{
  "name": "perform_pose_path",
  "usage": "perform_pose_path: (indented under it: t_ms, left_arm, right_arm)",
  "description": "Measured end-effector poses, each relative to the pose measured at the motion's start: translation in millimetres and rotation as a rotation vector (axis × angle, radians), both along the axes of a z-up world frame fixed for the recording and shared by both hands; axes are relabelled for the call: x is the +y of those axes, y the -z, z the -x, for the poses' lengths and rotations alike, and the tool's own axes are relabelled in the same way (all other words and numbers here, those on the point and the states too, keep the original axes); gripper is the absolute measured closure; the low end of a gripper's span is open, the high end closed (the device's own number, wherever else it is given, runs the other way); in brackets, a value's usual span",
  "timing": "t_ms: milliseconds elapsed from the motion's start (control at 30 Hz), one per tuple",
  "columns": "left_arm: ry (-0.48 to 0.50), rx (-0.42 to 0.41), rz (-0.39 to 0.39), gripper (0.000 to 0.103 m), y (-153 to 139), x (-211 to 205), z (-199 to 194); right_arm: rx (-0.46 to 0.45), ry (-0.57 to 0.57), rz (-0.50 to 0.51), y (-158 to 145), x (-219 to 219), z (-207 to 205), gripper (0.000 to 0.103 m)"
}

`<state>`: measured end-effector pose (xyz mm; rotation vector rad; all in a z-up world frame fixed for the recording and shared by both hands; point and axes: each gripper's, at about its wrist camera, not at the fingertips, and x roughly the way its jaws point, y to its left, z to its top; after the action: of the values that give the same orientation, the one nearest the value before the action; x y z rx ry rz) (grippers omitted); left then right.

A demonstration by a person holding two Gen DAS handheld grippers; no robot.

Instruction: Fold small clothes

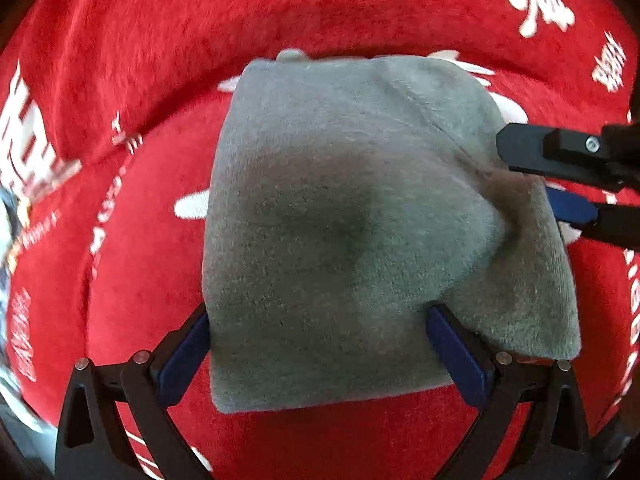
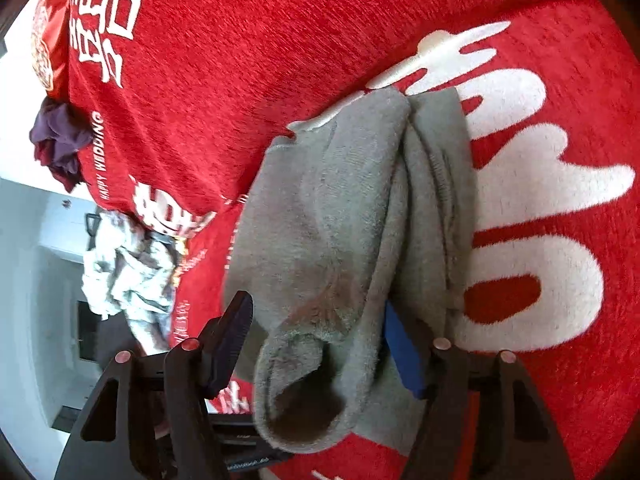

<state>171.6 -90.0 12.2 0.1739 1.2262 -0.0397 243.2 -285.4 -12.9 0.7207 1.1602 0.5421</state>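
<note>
My left gripper (image 1: 318, 344) straddled the grey sock (image 1: 340, 220), jaws wide; my right gripper (image 2: 316, 344), also spread, reached across from the right.

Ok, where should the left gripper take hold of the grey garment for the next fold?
Grip the grey garment at its near hem, coming in low from the left gripper side: that edge lies flat and free on the red cloth, while the right gripper already occupies the far right edge.
</note>
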Motion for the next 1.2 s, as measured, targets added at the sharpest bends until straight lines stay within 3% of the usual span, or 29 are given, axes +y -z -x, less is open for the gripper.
perform_pose_path:
  t_ms: [100, 133, 167, 200, 300, 367, 433, 467, 567, 767, 867, 933, 1000, 1100, 1200]
  left_arm:
    - [-0.008, 0.016, 0.033, 0.0, -7, 3, -2]
    - [-0.008, 0.009, 0.052, 0.0, -13, 5, -1]
    - [-0.011, -0.017, 0.097, 0.0, -26, 8, 2]
    - [-0.009, -0.035, 0.125, 0.0, -34, 10, 3]
    - [0.005, -0.094, 0.219, 0.0, -62, 16, 4]
    - [0.017, -0.096, 0.242, 0.0, -64, 10, -1]
    - [0.041, -0.046, 0.196, 0.0, -50, -6, -12]
    - [0.066, -0.014, 0.166, 0.0, -38, -16, -16]
    - [0.103, -0.021, 0.082, 0.0, -28, -34, -12]
    - [0.08, -0.086, 0.225, 0.0, -55, -28, -17]
    - [0.077, -0.056, 0.196, 0.0, -45, -39, -28]
    - [0.098, -0.033, 0.124, 0.0, -26, -51, -31]
    - [0.121, -0.042, 0.031, 0.0, -9, -63, -25]
    - [0.147, -0.099, -0.016, 0.0, -1, -75, -10]
    - [0.137, -0.113, -0.013, 0.0, 2, -77, -7]
  right_arm:
    - [0.012, 0.033, -0.011, 3, 1, -15, 0.033]
    - [0.008, 0.029, 0.007, 0, 3, -18, 0.045]
    - [-0.014, 0.01, 0.041, -5, 6, -20, 0.08]
    - [-0.059, -0.014, 0.093, -15, 9, -19, 0.091]
    - [-0.18, -0.005, 0.131, -40, 0, -5, 0.091]
    - [-0.209, 0.016, 0.155, -40, -8, -2, 0.091]
    - [-0.173, 0.003, 0.252, -23, -9, -8, 0.091]
    - [-0.132, -0.011, 0.253, -11, -10, -11, 0.09]
    - [-0.09, 0.006, 0.158, 1, -21, -15, 0.087]
    - [-0.107, 0.025, 0.153, -6, -27, -35, 0.071]
    - [-0.11, 0.051, 0.174, -10, -25, -52, 0.068]
    - [-0.124, 0.058, 0.205, -10, -21, -64, 0.068]
    - [-0.153, 0.029, 0.271, -14, -13, -73, 0.092]
    - [-0.226, 0.008, 0.43, -27, -1, -82, 0.095]
    - [-0.221, 0.014, 0.574, -15, 4, -94, 0.095]
